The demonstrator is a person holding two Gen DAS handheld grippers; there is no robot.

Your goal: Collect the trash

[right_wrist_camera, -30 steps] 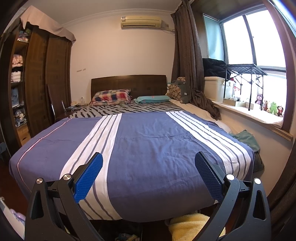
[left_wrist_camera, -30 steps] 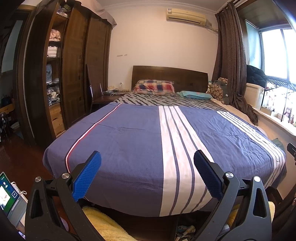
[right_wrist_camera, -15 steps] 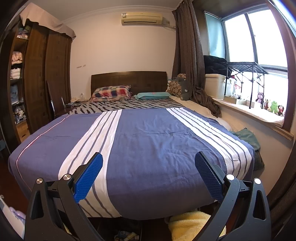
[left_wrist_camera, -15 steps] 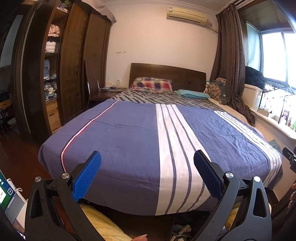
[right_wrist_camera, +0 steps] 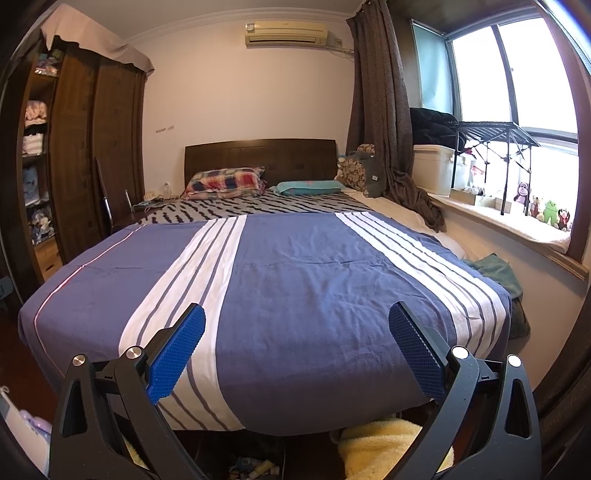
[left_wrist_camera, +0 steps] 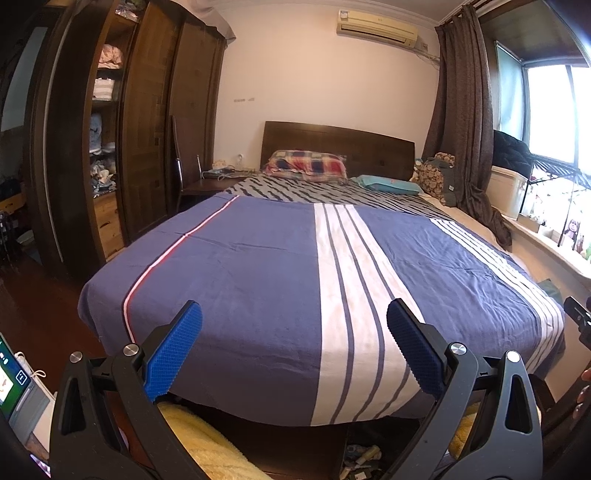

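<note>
You see: 1 bed (left_wrist_camera: 258, 266) | 2 pillows (left_wrist_camera: 308, 166) (left_wrist_camera: 388, 184) | 1 air conditioner (left_wrist_camera: 376, 26) | 2 yellow towels (right_wrist_camera: 384, 439) (left_wrist_camera: 207, 443)

The bed cover (left_wrist_camera: 258, 280) is soft matt cloth with faint creases, and the headboard (left_wrist_camera: 369, 147) and wardrobe (left_wrist_camera: 155, 122) are dark wood with a low sheen. The left tongs (left_wrist_camera: 294, 350) and right tongs (right_wrist_camera: 297, 350) have matt black plastic frames, bright metal pins and blue pads (right_wrist_camera: 177, 354) — finely dimpled. The yellow towel (right_wrist_camera: 380, 443) looks fluffy — the floor (left_wrist_camera: 40, 317) is glossy dark wood.

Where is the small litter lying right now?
In both wrist views the small scattered litter lies on the dark floor at the foot of the blue striped bed, beside the yellow fluffy towel.
</note>
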